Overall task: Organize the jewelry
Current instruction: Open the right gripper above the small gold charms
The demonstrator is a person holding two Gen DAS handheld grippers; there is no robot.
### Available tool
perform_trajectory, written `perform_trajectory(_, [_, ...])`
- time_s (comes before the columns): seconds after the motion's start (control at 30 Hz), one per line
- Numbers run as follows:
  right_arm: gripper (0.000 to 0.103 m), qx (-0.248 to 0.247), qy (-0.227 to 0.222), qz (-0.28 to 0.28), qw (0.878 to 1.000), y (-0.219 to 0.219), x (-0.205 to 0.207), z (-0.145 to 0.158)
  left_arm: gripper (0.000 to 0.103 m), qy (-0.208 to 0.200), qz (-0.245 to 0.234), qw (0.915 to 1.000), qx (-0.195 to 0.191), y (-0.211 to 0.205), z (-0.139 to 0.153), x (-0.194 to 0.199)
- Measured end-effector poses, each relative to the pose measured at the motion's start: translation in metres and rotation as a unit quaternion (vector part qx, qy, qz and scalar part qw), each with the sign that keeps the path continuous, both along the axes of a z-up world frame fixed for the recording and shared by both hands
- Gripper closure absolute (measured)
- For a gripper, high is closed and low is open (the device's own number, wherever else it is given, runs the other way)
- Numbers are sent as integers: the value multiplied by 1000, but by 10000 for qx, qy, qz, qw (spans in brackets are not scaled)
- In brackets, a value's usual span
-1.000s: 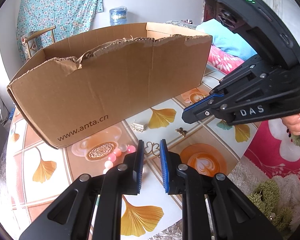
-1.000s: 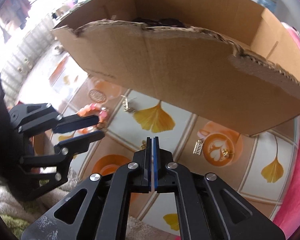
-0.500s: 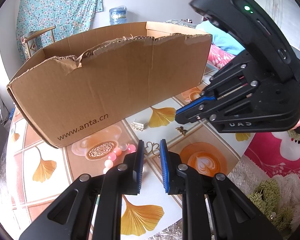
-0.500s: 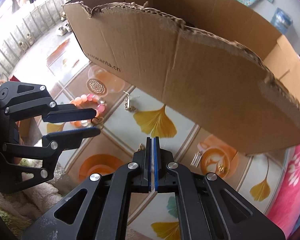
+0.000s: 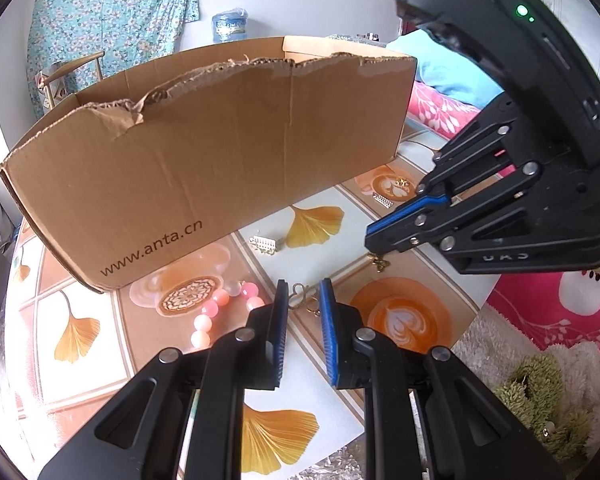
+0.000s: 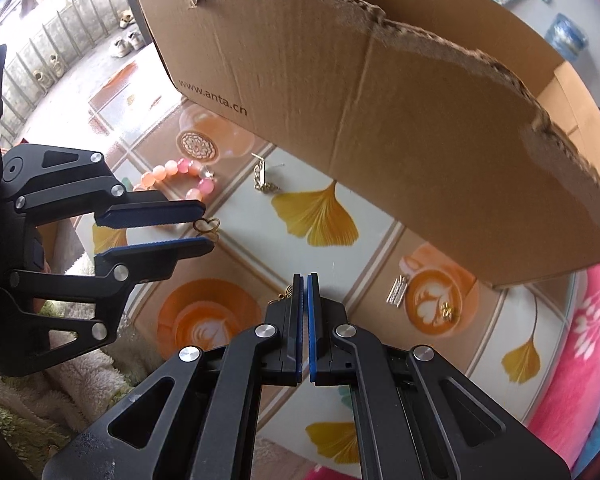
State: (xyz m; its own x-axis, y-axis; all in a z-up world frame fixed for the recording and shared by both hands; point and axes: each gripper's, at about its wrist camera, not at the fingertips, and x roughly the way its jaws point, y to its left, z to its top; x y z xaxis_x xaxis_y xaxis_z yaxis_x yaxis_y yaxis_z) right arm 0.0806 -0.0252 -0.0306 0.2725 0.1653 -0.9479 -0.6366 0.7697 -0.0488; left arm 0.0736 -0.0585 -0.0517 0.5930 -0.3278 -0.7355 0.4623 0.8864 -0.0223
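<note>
A: While the left gripper (image 5: 303, 320) hovers with jaws parted a little, nothing pinched, what step is this?

B: Pickup stage, I'd say. The small gold openwork clover charm (image 5: 304, 298) lies on the ginkgo-print tabletop (image 5: 275, 440), just past the left fingertips, in line with the gap. The pink bead bracelet (image 5: 223, 312) sits left of those jaws.

A: Right gripper (image 6: 304, 300)?

B: Jaws closed flat, blue pads (image 6: 298, 320) together. A tiny gold bow-shaped piece (image 5: 380, 265) sits right at its tips (held or only touched, cannot tell).

A: Destination?

B: Probably the torn brown cardboard box (image 5: 203, 152), beyond both jaws. Nothing held over it yet.

A: Next move?

B: The left needs to drop onto the charm, straddle it, close. It's thin and flat, so tips must nearly scrape the table.
</note>
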Motion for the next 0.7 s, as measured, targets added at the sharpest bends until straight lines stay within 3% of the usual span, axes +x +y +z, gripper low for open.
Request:
perform_trajectory(0.23, [88,371,323,-215,9986,-24,-10,3,88,69,32,10000,8,-1,-4,3])
perform_trajectory(0.3, [79,534,370,-121,9978,-29,-10,8,88,74,29,10000,17,-1,-5,4])
perform_trajectory(0.43, [77,500,336,439,9972,-33,-15,18,88,65,14,10000,44,-1,-5,3])
perform_trajectory(0.53, [77,252,225,1063,9938,-25,-24,17,88,61,4,10000,68,-2,-6,3])
perform_trajectory(0.7, [77,-62,242,1650,9860,-12,-28,17,88,61,9,9999,108,-5,-6,4])
